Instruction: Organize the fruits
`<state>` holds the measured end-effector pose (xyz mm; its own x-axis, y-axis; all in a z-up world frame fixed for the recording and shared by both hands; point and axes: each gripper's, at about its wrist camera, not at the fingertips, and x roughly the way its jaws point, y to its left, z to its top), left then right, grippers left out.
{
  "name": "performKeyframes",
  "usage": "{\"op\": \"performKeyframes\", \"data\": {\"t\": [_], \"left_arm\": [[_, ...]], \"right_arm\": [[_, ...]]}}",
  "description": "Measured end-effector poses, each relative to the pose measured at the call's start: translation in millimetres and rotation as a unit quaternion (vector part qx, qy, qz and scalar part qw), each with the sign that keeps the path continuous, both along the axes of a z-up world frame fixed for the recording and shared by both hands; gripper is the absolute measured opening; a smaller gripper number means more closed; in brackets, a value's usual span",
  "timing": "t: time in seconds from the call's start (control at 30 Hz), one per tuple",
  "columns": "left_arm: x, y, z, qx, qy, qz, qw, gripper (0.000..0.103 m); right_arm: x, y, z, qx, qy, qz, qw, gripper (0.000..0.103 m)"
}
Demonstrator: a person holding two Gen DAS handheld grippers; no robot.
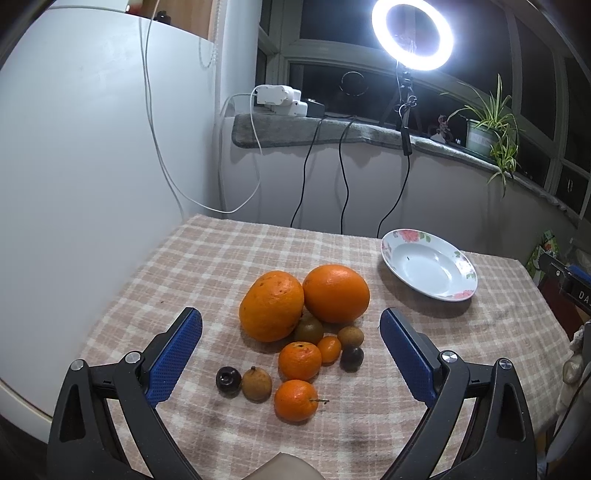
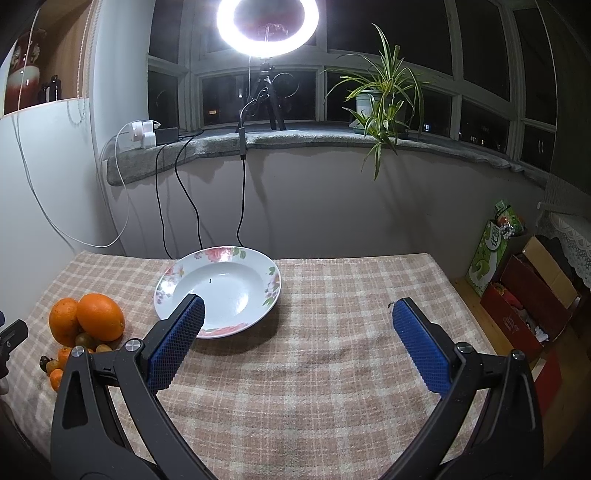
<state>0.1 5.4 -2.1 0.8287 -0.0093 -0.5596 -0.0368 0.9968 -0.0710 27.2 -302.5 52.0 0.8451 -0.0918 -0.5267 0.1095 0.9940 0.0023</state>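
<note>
Checked cloth (image 1: 221, 258) — two oranges (image 1: 336, 293), one plate (image 2: 218, 288)

Glossy plate (image 2: 275, 284), woven cloth (image 2: 332, 369)

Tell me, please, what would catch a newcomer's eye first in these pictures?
Probably the glaring ring light on the windowsill, above everything. Next, the cluster of fruit on the checked tablecloth, led by two large oranges, in front of the open left gripper. To their right sits an empty floral plate, behind the open right gripper.
</note>
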Motion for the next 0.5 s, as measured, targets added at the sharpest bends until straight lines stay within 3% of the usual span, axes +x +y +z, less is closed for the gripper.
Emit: {"op": "performKeyframes", "data": {"t": [0.5], "left_arm": [[1.8,-0.5,-1.7,-0.002,0.003,0.000,1.0000,0.097]], "right_arm": [[0.1,5.4,-0.3,-0.006,-0.004,0.006,1.000,0.103]]}}
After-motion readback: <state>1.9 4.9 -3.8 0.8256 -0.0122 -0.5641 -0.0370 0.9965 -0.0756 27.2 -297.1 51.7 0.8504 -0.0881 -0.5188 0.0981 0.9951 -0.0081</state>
